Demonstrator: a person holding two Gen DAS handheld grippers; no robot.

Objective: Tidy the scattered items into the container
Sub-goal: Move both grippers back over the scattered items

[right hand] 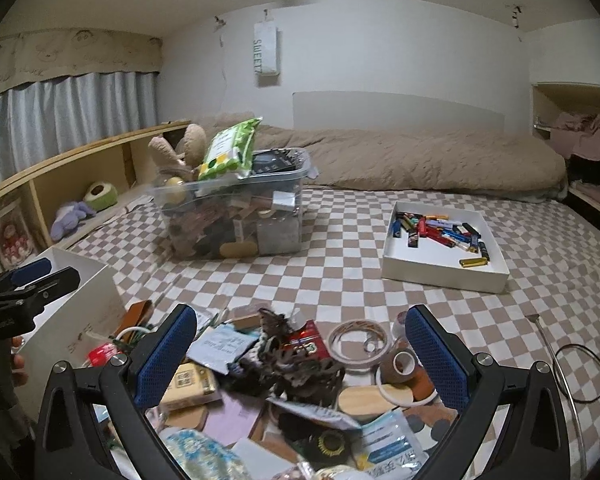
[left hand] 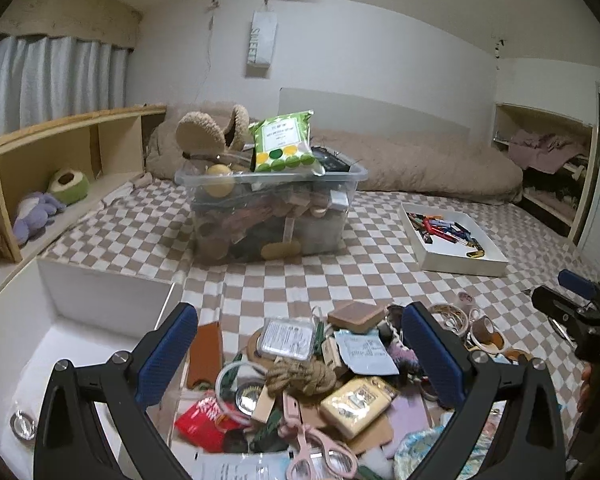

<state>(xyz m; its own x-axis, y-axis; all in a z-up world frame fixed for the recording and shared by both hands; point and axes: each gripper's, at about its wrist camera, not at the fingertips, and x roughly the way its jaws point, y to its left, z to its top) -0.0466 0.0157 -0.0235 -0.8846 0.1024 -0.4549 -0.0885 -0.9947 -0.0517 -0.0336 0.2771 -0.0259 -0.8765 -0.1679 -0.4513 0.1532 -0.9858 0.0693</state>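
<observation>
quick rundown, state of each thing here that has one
left gripper: open, empty, above the pile
right gripper: open, empty, above the pile
clear bin: no lid, heaped past its rim
green packet: sealed, lying on top of the bin
white tray: uncovered, lighters and batteries inside
white box: open, small tin inside

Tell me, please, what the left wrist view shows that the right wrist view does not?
Only the left wrist view shows the inside of the white box, with a small metal dish in it, and the knotted rope. Only the right wrist view shows the black cable on the checked cover. Both share the overfilled clear bin, the white tray of batteries and lighters and the clutter pile.
</observation>
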